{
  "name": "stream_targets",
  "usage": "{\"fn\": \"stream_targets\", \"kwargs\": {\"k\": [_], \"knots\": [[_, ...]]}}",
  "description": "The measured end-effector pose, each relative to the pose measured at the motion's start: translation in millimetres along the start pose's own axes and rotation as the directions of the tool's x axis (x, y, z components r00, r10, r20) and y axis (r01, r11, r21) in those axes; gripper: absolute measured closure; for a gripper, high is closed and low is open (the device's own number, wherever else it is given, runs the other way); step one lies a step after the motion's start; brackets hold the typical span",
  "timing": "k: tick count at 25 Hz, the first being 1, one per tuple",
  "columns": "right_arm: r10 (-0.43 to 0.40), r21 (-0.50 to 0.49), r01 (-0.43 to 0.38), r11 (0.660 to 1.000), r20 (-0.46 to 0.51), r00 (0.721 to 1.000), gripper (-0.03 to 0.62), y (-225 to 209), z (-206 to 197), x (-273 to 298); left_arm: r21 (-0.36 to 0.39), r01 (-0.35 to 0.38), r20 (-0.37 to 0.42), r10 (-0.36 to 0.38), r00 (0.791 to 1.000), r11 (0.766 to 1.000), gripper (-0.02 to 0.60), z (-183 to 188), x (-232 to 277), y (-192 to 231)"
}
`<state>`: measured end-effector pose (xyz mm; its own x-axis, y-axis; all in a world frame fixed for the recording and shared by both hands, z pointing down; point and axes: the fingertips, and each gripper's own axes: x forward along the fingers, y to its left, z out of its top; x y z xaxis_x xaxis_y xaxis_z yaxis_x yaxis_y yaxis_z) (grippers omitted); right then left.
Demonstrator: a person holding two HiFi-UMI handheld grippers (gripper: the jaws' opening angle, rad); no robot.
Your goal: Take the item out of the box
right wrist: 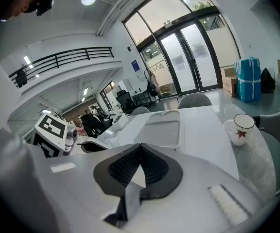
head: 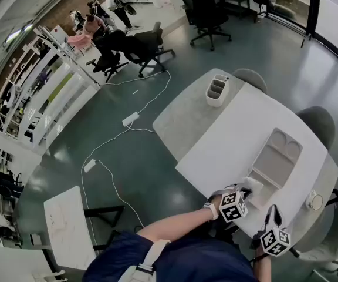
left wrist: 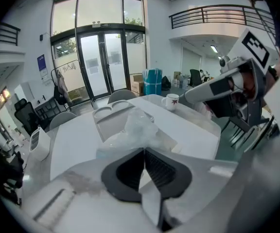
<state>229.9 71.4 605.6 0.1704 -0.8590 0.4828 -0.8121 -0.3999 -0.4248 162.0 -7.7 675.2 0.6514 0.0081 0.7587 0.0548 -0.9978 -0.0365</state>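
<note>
Bag (left wrist: 139, 125) of clear, crumpled film is what I have to bring out of the box (head: 277, 157). It sits just past the tips of my left tongs (left wrist: 144, 150), above the box's near end and close to the near edge of the table (head: 227, 140).

I judge it very light and soft: it will fold and sag rather than hold a shape. The glossy film looks slippery, so a shallow pinch could slide off. It should not break, though thin film can tear if it snags on the box wall. What is inside it, if anything, I cannot tell. The best hold, to my eye, is a gathered fold or bunched corner, taken deep between the ribbed pads rather than at the very tips.

My left tongs are closed almost fully, the pads meeting on what looks like a thin pinch of the film. My right tongs (right wrist: 140, 148) are closed too, pads together with nothing between them, touching nothing, by the near edge.
</note>
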Motion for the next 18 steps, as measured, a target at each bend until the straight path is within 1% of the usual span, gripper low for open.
{"fn": "stream_targets", "kwargs": {"k": [4, 10, 18], "knots": [[0.016, -0.019, -0.016, 1.0, -0.002, 1.0, 0.592, 11.3, 2.1, 2.3, -0.021, -0.027, 0.042, 0.028, 0.999, 0.999, 0.569, 0.7, -14.9, 6.5], [0.038, -0.038, -0.039, 0.999, -0.013, 0.999, 0.592, 32.4, -0.1, 0.8, -0.051, -0.046, 0.089, 0.051, 0.995, 0.998, 0.569, -2.5, -37.8, 10.9], [0.053, -0.066, -0.054, 0.996, -0.011, 0.999, 0.592, 49.1, 3.0, -3.8, -0.098, -0.083, 0.147, 0.097, 0.984, 0.992, 0.57, -2.4, -69.2, 18.1]]}}
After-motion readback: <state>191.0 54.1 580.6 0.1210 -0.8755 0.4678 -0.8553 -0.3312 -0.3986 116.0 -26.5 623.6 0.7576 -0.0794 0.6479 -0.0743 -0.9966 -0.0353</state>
